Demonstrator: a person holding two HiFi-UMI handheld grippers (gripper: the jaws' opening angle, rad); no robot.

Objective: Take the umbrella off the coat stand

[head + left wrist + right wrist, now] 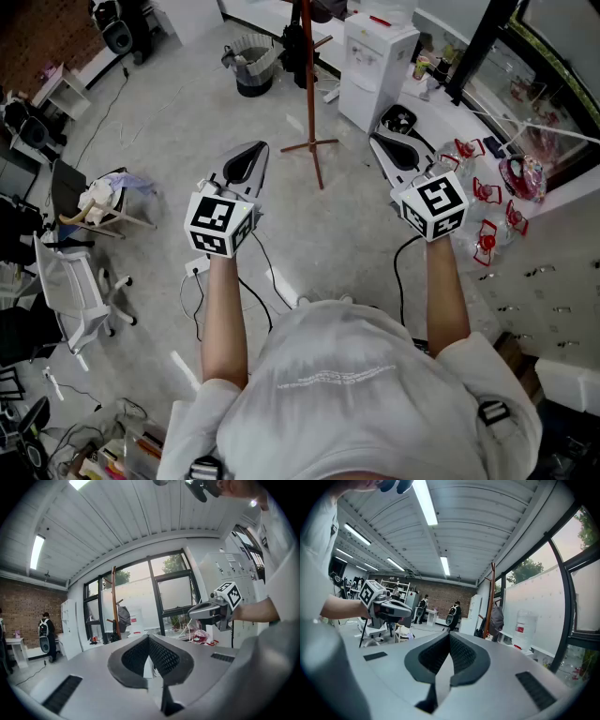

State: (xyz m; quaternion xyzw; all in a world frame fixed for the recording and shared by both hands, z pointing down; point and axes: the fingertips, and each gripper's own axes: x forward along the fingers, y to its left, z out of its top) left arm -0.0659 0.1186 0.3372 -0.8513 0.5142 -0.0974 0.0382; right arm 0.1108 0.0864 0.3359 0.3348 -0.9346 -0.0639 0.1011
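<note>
The coat stand point(307, 89), a red-brown pole on spread feet, rises from the floor ahead of me, between my two grippers. A dark grey bundle point(123, 617), which looks like the folded umbrella, hangs from its pegs; it also shows as a grey bundle point(496, 619) in the right gripper view. My left gripper point(251, 152) is held out level, well short of the stand, its jaws shut and empty. My right gripper point(382, 142) is level beside it, also shut with nothing in it. Each gripper's camera sees the other: right gripper point(206, 612), left gripper point(393, 609).
A white water dispenser point(375, 61) stands right of the coat stand, a bin point(253, 70) left of it. A white chair point(75, 281) and a small cluttered stand point(103, 202) are at my left. Cables point(267, 272) trail on the floor. Red items point(487, 197) lie on a counter at right.
</note>
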